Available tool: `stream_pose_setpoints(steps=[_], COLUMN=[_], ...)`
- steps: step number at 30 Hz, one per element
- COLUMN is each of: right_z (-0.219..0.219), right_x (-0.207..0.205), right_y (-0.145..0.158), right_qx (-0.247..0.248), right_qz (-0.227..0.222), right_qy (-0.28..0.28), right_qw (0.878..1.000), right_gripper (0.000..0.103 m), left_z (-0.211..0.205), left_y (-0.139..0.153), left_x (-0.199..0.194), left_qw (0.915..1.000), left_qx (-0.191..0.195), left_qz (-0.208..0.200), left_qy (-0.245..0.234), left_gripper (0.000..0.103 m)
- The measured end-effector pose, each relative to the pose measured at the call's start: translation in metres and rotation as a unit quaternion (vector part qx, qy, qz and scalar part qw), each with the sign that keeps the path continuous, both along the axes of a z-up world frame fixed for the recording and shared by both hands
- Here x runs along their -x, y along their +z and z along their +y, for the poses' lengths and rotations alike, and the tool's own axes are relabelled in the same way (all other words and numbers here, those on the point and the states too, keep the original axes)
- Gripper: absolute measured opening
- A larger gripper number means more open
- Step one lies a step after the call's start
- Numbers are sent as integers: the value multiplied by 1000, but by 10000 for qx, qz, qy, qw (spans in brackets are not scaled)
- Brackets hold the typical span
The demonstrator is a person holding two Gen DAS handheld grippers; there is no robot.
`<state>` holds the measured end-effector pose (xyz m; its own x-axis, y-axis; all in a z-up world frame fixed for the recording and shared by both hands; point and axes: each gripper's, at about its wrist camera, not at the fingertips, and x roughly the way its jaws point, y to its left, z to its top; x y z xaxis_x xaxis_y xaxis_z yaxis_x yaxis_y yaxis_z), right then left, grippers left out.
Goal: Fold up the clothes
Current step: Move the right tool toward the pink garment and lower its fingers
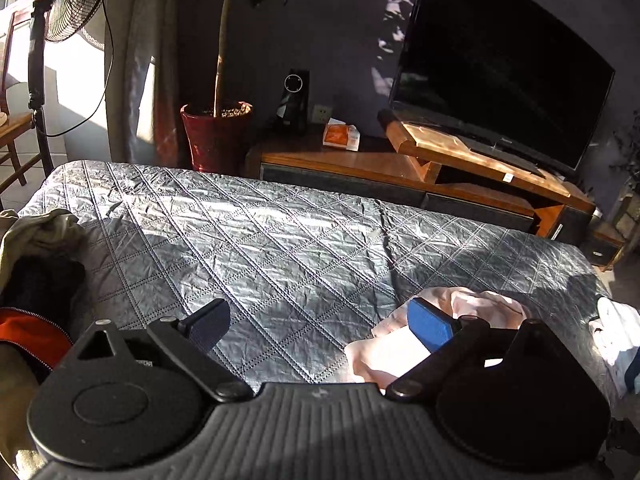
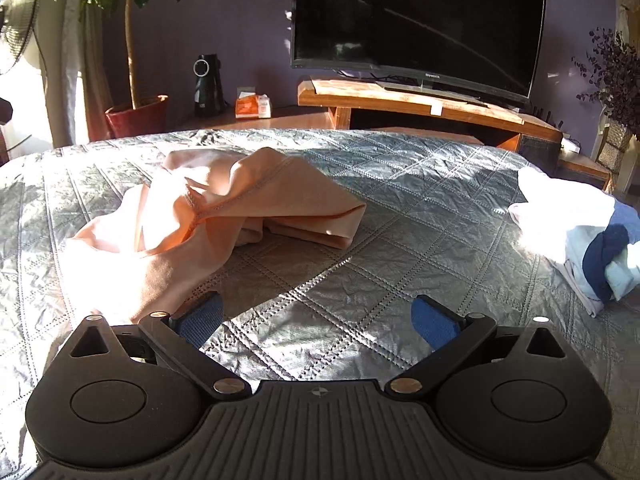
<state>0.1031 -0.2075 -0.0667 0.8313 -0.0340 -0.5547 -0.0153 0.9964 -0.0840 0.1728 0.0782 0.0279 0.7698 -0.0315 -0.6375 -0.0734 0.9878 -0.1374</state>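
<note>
- Through the left wrist camera, I saw my left tool point(image 1: 320, 324) with its blue pads spread wide apart and nothing between them, hovering over the grey quilted cover point(image 1: 248, 240).
- The peach garment point(image 1: 404, 348) lay crumpled on the cover just behind the tool's right finger, partly hidden by it.
- Off to the tool's left sat a heap of clothes point(image 1: 40, 264) in olive, black and orange; at the far right edge, a white and blue bundle point(image 1: 618, 340).
- Ahead of the tool, beyond the cover, stood a television point(image 1: 504, 72) on a wooden stand point(image 1: 440, 160), a potted tree point(image 1: 218, 132) and a fan point(image 1: 68, 0).
- Through the right wrist camera, my right tool point(image 2: 316, 320) was likewise spread open and empty above the cover.
- The peach garment point(image 2: 224, 208) lay rumpled ahead and to the left of this tool, its near edge reaching down beside the left finger; I could not tell whether they touched.
- The white and blue bundle point(image 2: 580, 232) lay ahead to the right, well apart from the garment.
</note>
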Motion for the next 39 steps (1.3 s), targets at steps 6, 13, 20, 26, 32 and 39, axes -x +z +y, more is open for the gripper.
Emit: stream_pose_setpoints(steps=[6,13,20,26,32,39], right_z=[58,95,79,26,-22,-63], right_x=[5,-25,-37,-45,-48,-50], right_y=[37,14,6,80,183,248], right_qx=[1106,1255,651,-767,-1501,-1182], right_qz=[-307,613,1014,312,-748,-1596], right_qy=[2364,3018,2684,1978,1614,1078], right_qw=[9649,9431,9557,9767,9725,9741], right_gripper=[93,73,8,8,5,3], left_z=[8,20,24,23,21,25], left_y=[4,0,2,0,1,1], left_x=[1,-3,-2,-2,-2,-3], left_qw=[9997,9988,9982,9984,9985,9978], left_qx=[149,276,317,345,316,381], left_qz=[-108,15,-27,55,44,59], left_qy=[163,409,499,436,437,541], left_gripper=[99,101,101,101,101,101])
